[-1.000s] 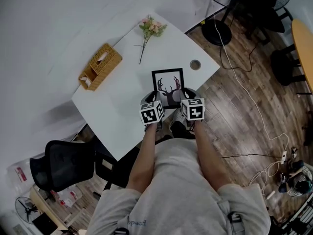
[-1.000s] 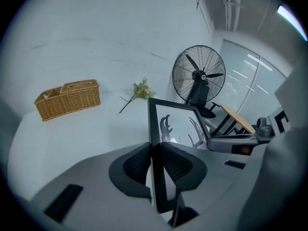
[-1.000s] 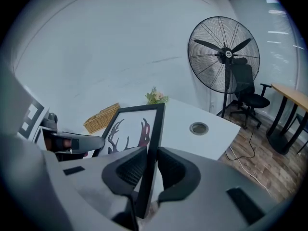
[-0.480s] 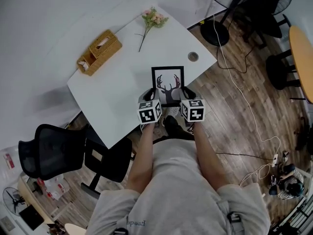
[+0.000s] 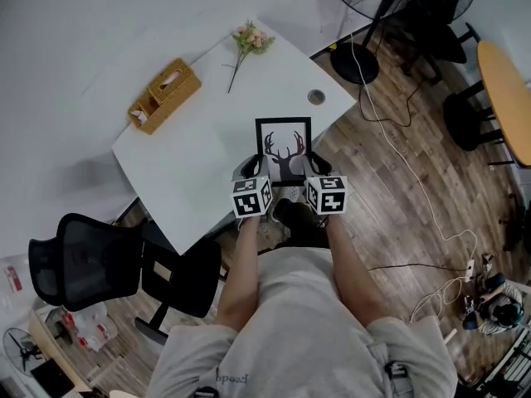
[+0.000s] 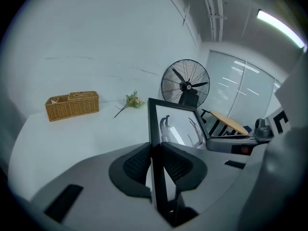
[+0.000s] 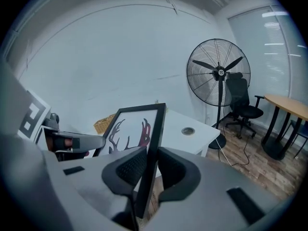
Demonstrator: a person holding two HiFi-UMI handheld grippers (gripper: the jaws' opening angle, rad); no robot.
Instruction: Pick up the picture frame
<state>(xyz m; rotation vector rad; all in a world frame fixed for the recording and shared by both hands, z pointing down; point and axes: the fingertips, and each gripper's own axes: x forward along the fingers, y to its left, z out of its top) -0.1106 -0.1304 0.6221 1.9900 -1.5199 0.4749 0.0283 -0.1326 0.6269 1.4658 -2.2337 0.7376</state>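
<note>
Frame (image 5: 284, 146) is held up in the air, over the near right edge of the worktop (image 5: 182, 152). Left claw (image 6: 155, 150) is clamped on its left side bar, right claw (image 7: 150, 159) on its right side bar.

Only the thin bars are gripped. If one hand is pulled away or raised more than the other, the frame could be twisted, slip out & be broken on the floor (image 5: 398, 206).

Both arms (image 5: 241, 264) are stretched fwd side by side, claws tipped a bit down.

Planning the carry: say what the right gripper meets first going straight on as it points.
The right gripper clamps the picture frame; beyond it, probably the white table near its cable hole.
</note>
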